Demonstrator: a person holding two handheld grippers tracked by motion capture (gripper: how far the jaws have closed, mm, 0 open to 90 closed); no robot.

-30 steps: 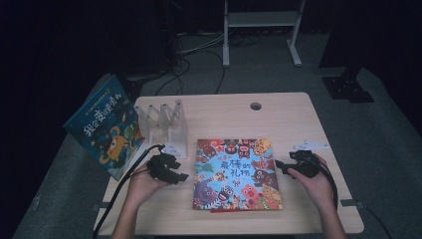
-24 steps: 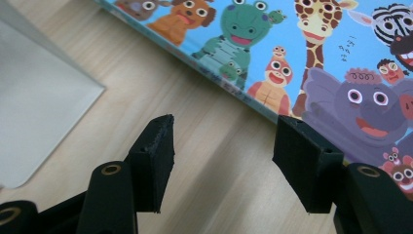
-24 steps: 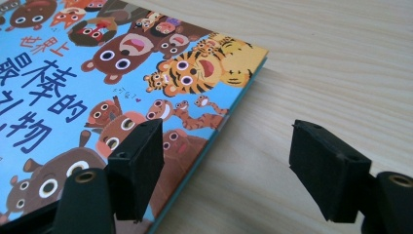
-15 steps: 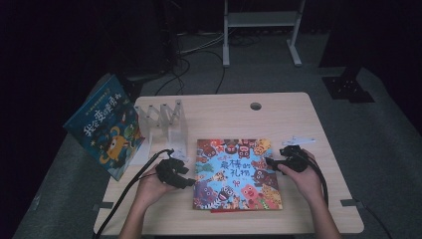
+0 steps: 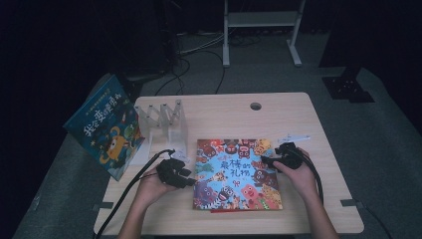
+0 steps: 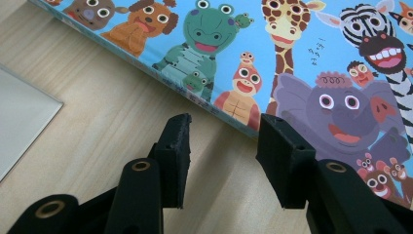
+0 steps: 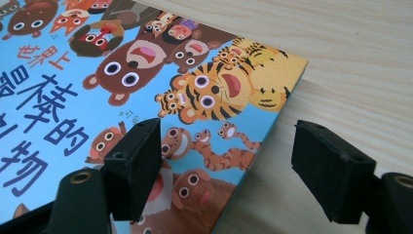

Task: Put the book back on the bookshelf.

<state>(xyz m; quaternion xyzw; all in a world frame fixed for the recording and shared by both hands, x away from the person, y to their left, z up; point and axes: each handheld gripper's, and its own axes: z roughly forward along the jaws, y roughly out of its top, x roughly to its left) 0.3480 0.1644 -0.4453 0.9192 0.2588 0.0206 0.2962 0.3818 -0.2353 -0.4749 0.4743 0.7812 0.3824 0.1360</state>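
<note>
Desk (image 5: 234,117): pale wood, carrying the whole scene.
Picture book (image 5: 236,173): lies flat and shut on the desk's near half, bright animal cover facing up.
Handling: looks thin, stiff-covered and glossy, so likely light but slippery; flat on the wood, the edges are the only place to bite.
Left tongs (image 6: 224,127): at the book's left edge, jaws have just been closing, yet apart, one over bare wood, one at the cover's rim, nothing pinched.
Right tongs (image 7: 226,146): straddling the book's right edge near its far corner, jaws apart, gripping nothing.
</note>
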